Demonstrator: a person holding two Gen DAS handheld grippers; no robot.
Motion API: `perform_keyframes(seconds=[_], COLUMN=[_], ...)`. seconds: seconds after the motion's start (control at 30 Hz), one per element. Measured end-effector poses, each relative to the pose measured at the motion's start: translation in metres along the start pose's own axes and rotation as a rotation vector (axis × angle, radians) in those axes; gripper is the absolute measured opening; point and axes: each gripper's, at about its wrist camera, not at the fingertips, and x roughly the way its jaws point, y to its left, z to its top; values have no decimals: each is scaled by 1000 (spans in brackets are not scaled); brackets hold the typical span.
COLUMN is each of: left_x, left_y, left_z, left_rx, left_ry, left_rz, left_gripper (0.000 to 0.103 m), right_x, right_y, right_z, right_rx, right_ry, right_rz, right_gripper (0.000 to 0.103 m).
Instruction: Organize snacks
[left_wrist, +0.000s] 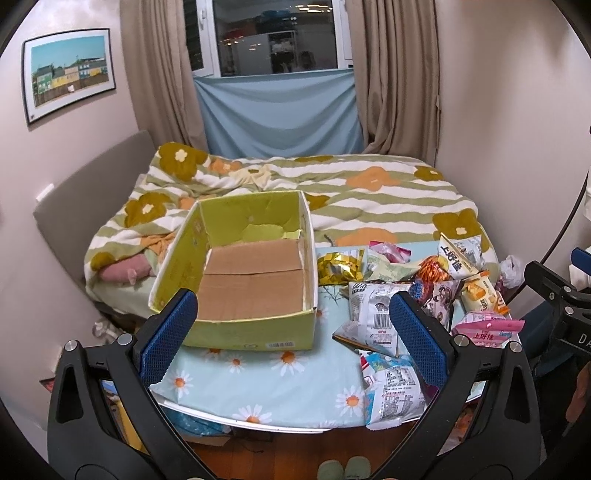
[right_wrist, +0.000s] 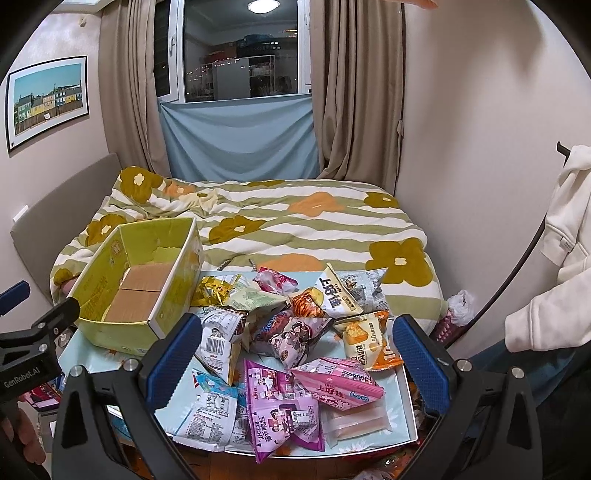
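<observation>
Left camera: the left gripper (left_wrist: 291, 334) is spread wide with nothing in it, parked in front of the box (left_wrist: 240, 280), which sits empty on the left of the table (left_wrist: 266, 384). Makes sense, it's the drop spot, so I'd guess it's kept clear of the snack pile (left_wrist: 417, 295) heaped just to its right.

Right camera: the right gripper (right_wrist: 297, 360) is also wide open and empty, hovering right over the pile. The pink bag (right_wrist: 338, 384) lies on top between its fingers, so probably the easiest first grab.
</observation>
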Motion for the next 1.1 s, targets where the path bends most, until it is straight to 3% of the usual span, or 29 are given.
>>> perform_keyframes(seconds=[0.03,0.33,0.6,0.73,0.83,1.1], left_x=[0,0,2,12,26,89], left_y=[-1,-1,1,0,-5,-46], left_z=[0,2,4,-2,-12,-59], left_rx=[9,23,58,19,2,72], left_ry=[-31,-24,20,44,108,281], left_rz=[8,17,32,-19,-80,-222], left_gripper=[103,103,103,103,103,103], right_x=[0,-2,-2,-1,5,50], right_y=[0,1,0,-6,-14,-36], right_z=[0,0,0,0,-4,-45], right_rx=[-1,1,4,12,28,108], right_ry=[1,-5,-10,-1,27,195], right_rz=[0,1,9,0,-9,44], right_gripper=[103,103,103,103,103,103])
